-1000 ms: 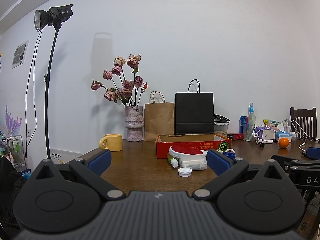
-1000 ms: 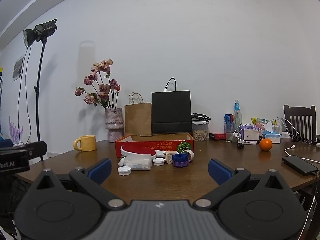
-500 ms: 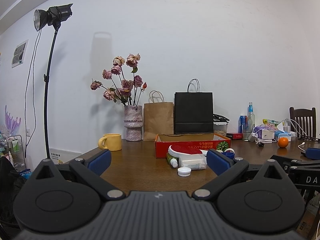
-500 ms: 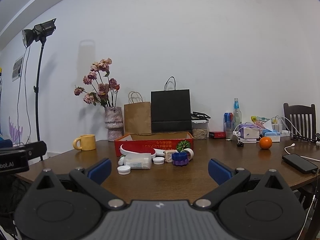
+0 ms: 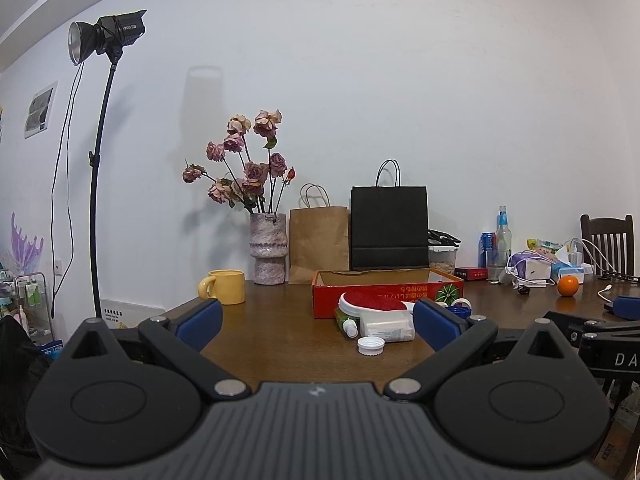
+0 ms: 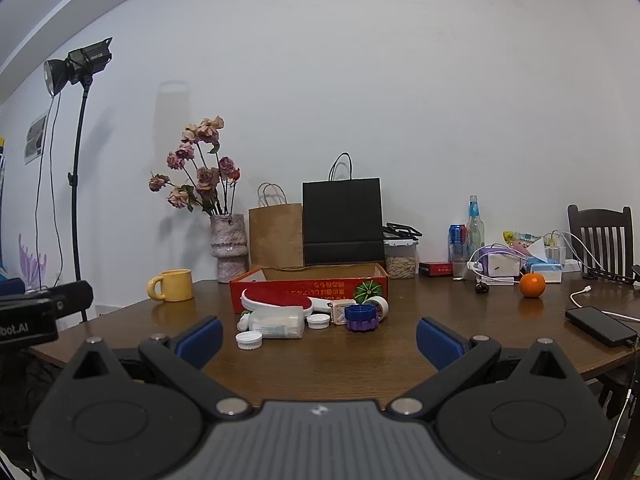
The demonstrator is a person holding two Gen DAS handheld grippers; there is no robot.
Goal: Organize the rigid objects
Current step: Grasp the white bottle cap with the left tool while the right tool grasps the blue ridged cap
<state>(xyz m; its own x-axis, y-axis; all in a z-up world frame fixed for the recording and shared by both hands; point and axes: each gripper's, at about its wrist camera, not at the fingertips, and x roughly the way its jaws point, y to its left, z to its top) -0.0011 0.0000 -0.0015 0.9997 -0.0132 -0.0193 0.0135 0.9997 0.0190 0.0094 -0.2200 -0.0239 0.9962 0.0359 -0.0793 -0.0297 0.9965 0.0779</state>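
A wide-spread right gripper (image 6: 318, 334), blue pads empty, hangs at the near edge of a brown wooden table (image 6: 440, 320). Beyond it, a red cardboard box (image 6: 308, 286) stands open, with a clear plastic bottle (image 6: 276, 322), two white caps, a blue-purple ridged lid (image 6: 361, 317) and a white tape roll (image 6: 378, 305) clustered just before it. Far right sits an orange (image 6: 532, 285); a black phone (image 6: 600, 326) lies near right.

Probably home: vase (image 6: 228, 246), mug (image 6: 173, 285)
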